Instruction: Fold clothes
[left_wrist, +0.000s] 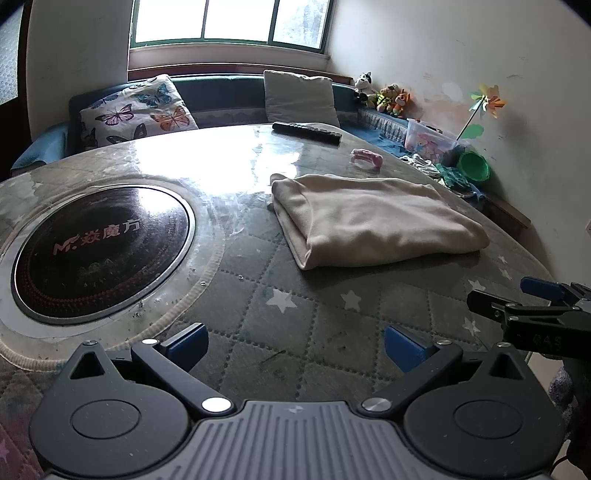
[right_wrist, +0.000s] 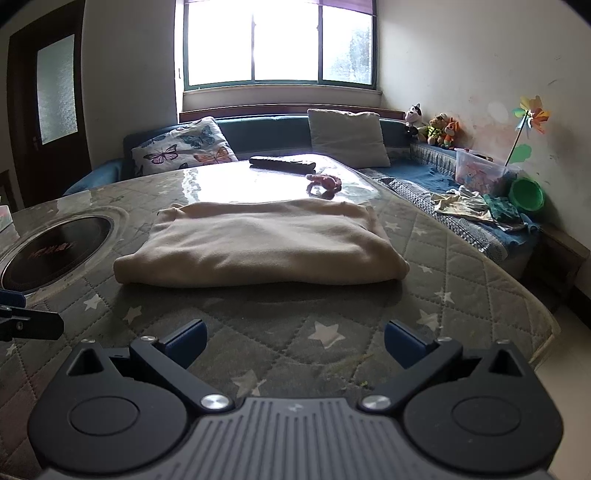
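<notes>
A cream garment (left_wrist: 373, 218), folded into a thick rectangle, lies flat on the quilted star-pattern table cover (left_wrist: 280, 325); it also shows in the right wrist view (right_wrist: 258, 245). My left gripper (left_wrist: 293, 349) is open and empty, held above the cover short of the garment and to its left. My right gripper (right_wrist: 293, 345) is open and empty, held above the cover in front of the garment's near edge. The right gripper also shows at the right edge of the left wrist view (left_wrist: 517, 299).
A round black induction hob (left_wrist: 99, 251) is set into the table at the left. A black remote (left_wrist: 306, 132) and a pink toy (left_wrist: 365, 158) lie beyond the garment. A sofa with pillows (right_wrist: 184, 149), loose clothes (right_wrist: 476, 206), a toy box (right_wrist: 480, 171) and a green bowl (right_wrist: 526, 194) stands behind.
</notes>
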